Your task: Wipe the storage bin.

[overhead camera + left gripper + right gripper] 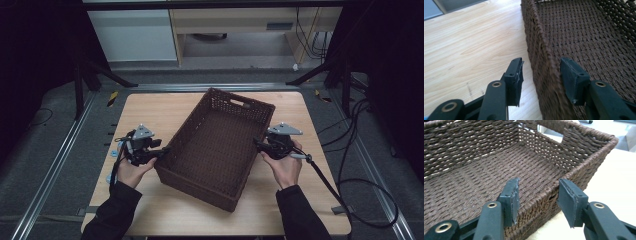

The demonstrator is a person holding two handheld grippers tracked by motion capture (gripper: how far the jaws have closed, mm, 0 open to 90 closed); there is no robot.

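Two grippers: one at each long side of a single brown woven basket (216, 145), which lies empty and askew on the wooden table (150, 107).
Basket, position: middle of the tabletop, flat on its base, one short end with a cut-out handle (240, 104) pointing away from the person.
Left gripper (162, 151): jaws part open and astride the near-left wall — one pad outside over the wood, one inside over the woven floor. A gap shows between the outer pad and the wall; the inner pad sits close to the rim, contact uncertain. No firm hold.
Right gripper (258, 144): jaws part open and astride the right wall, one pad inside, one outside; daylight on both sides of the rim, nothing clamped.
Progress, judged: approach done, both tools placed over the rims; the clamping on both walls and any lift or shift of the basket are left to do.
High view, particular: both hands, sleeves and trailing cables, the basket's whole outline and its skew on the table.
Left gripper view, particular: the braided rim (541, 42) running up between the pads, and the bare wood grain beside it.
Right gripper view, particular: the far handle opening (550, 131) from inside, and the basket's empty floor (486, 177) — detail too small to read from above.
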